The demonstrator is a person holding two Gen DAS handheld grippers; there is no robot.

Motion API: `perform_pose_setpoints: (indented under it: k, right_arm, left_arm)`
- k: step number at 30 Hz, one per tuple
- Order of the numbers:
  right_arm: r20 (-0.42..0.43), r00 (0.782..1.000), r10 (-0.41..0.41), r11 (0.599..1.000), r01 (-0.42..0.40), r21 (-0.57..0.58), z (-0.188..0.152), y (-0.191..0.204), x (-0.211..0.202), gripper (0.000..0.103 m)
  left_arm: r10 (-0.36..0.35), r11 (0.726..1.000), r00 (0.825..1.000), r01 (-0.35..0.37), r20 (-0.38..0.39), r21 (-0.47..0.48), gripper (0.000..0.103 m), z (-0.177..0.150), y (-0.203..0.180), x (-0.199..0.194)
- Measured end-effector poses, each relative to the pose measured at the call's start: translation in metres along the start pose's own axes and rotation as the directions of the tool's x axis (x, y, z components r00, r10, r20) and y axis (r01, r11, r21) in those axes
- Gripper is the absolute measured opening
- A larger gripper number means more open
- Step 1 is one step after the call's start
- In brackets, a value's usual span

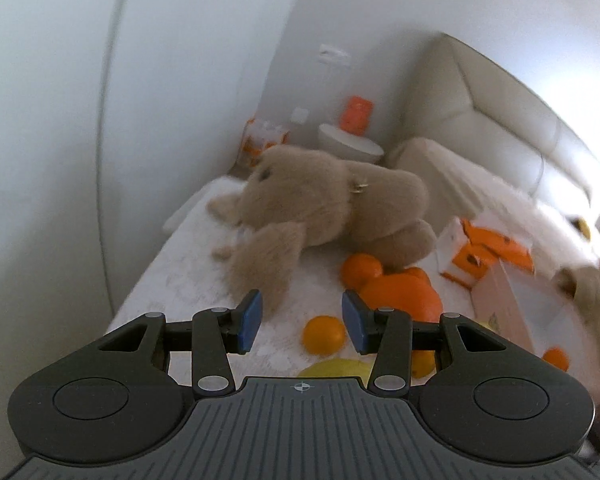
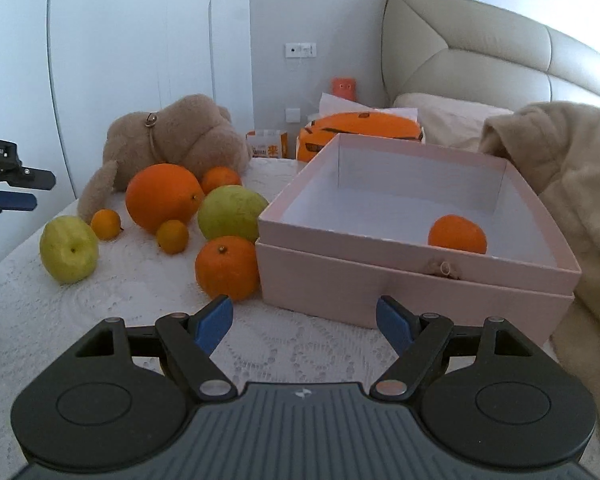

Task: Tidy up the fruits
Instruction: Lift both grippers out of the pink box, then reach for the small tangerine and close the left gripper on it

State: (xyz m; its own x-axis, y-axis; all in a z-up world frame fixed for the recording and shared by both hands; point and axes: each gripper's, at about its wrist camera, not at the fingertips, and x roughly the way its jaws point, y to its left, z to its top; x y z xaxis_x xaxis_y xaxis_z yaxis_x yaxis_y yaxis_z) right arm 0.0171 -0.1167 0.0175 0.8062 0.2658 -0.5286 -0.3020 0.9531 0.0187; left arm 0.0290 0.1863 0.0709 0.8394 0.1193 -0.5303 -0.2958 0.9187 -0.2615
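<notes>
While both tilt downward, left gripper [image 1: 302, 326] and right gripper [image 2: 305, 322] apparently hold empty jaws apart.

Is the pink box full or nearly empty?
Nearly empty: the pink box is open on top and holds one orange on its bare white floor.

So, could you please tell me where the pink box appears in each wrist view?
Left wrist view: the pink box sits at the right edge, blurred and partly cut off, to the right of the brown plush toy.
Right wrist view: the box fills the centre and right, open, with one orange inside.
Shared landmark: the plush toy, which lies to the left of the box in both views.
</notes>
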Motion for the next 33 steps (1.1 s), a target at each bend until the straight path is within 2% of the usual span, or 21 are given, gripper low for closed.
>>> perform_pose_setpoints:
  k: [4, 7, 9, 12, 23, 25, 28, 31, 33]
  right_arm:
    - [-0.014, 1.000, -0.002, 1.000, 0.002, -0.002, -0.001, 0.000, 0.003, 0.079]
    - [-0.013, 1.000, -0.008, 1.000, 0.008, 0.001, -0.002, 0.000, 0.002, 0.079]
    - [-0.016, 1.000, -0.007, 1.000, 0.007, -0.001, -0.002, 0.000, 0.002, 0.079]
    - [-0.026, 1.000, -0.006, 1.000, 0.006, -0.002, -0.001, 0.000, 0.003, 0.079]
    - [-0.045, 0.999, -0.007, 1.000, 0.007, 0.011, -0.002, -0.001, 0.006, 0.079]
    - [-0.047, 0.999, -0.008, 1.000, 0.008, 0.011, -0.002, 0.000, 0.006, 0.079]
    - [-0.047, 0.999, -0.008, 1.000, 0.008, 0.011, -0.002, -0.001, 0.006, 0.079]
    - [-0.047, 0.999, -0.008, 1.000, 0.008, 0.011, -0.001, -0.001, 0.006, 0.079]
    - [-0.049, 0.999, -0.009, 1.000, 0.009, 0.012, -0.002, -0.001, 0.007, 0.079]
  left_arm:
    - [0.006, 0.992, 1.000, -0.006, 0.003, 0.126, 0.049, -0.006, -0.032, 0.007]
    - [0.062, 0.978, 0.998, -0.061, 0.004, 0.198, 0.049, -0.006, -0.042, 0.018]
    - [0.089, 0.975, 0.996, -0.084, -0.015, 0.206, 0.049, -0.004, -0.041, 0.025]
    - [0.087, 0.979, 0.996, -0.078, -0.037, 0.188, 0.049, -0.004, -0.038, 0.029]
    - [-0.005, 0.972, 0.998, 0.019, -0.060, 0.233, 0.049, -0.016, -0.063, 0.025]
    - [-0.061, 0.961, 0.995, 0.080, -0.078, 0.266, 0.048, -0.019, -0.069, 0.026]
    - [-0.134, 0.927, 0.983, 0.170, -0.127, 0.333, 0.049, -0.030, -0.082, 0.027]
    - [-0.138, 0.903, 0.979, 0.187, -0.151, 0.386, 0.049, -0.039, -0.097, 0.030]
    - [-0.109, 0.902, 0.982, 0.162, -0.151, 0.401, 0.050, -0.041, -0.104, 0.035]
